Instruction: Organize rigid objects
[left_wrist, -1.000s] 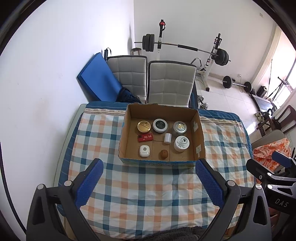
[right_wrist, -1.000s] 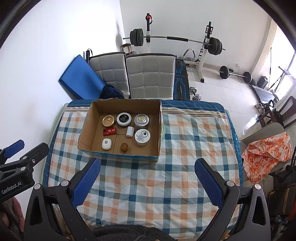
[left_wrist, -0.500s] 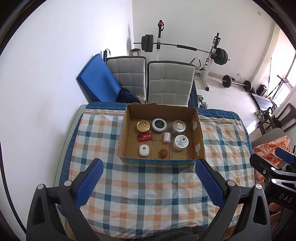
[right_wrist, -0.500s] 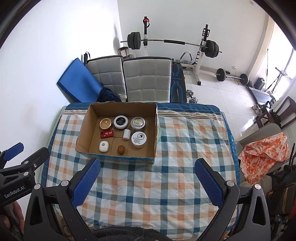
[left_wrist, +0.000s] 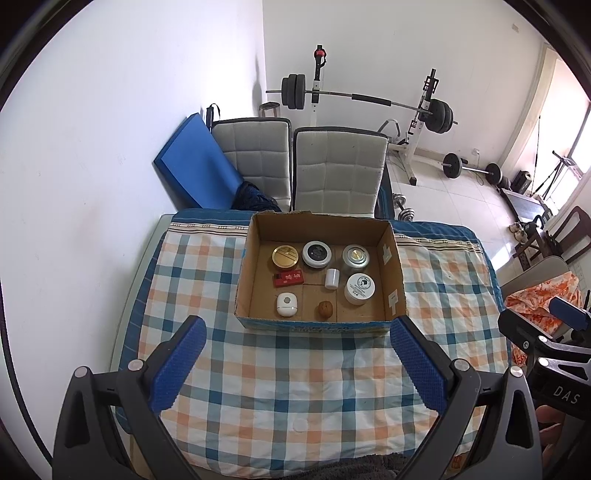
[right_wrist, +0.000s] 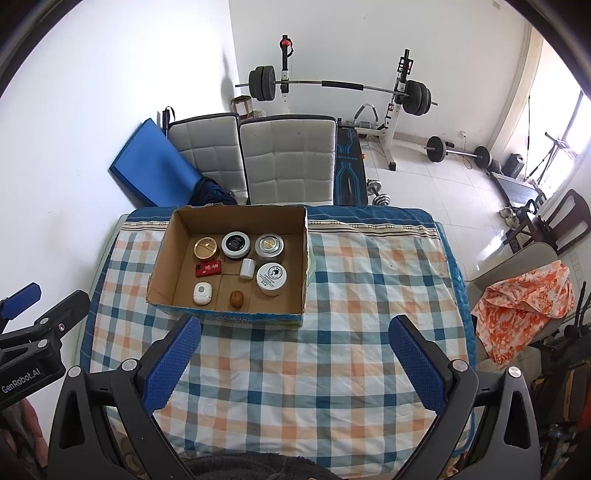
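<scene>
An open cardboard box (left_wrist: 392, 280) (right_wrist: 162, 266) stands on the far half of a checked tablecloth. Inside lie a gold tin (left_wrist: 285, 256), a black-lidded jar (left_wrist: 316, 254), a silver tin (left_wrist: 355, 256), a red case (left_wrist: 288, 278), a small white cylinder (left_wrist: 332, 277), a white jar (left_wrist: 359, 288), a white rounded case (left_wrist: 286, 304) and a walnut (left_wrist: 326, 309). My left gripper (left_wrist: 297, 363) hovers open, high over the near cloth, holding nothing. My right gripper (right_wrist: 295, 360) is likewise open and empty, to the right of the box.
Two grey padded chairs (left_wrist: 338, 168) stand behind the table, with a blue mat (left_wrist: 195, 168) against the wall. A barbell rack (right_wrist: 332, 88) and weights fill the far floor. An orange patterned cloth (right_wrist: 524, 295) drapes a chair at the right. Checked tablecloth (right_wrist: 369, 295) lies right of the box.
Both grippers have drawn back and risen slightly, so the table and box look smaller and farther. Jaws stayed open; nothing in the box moved.
</scene>
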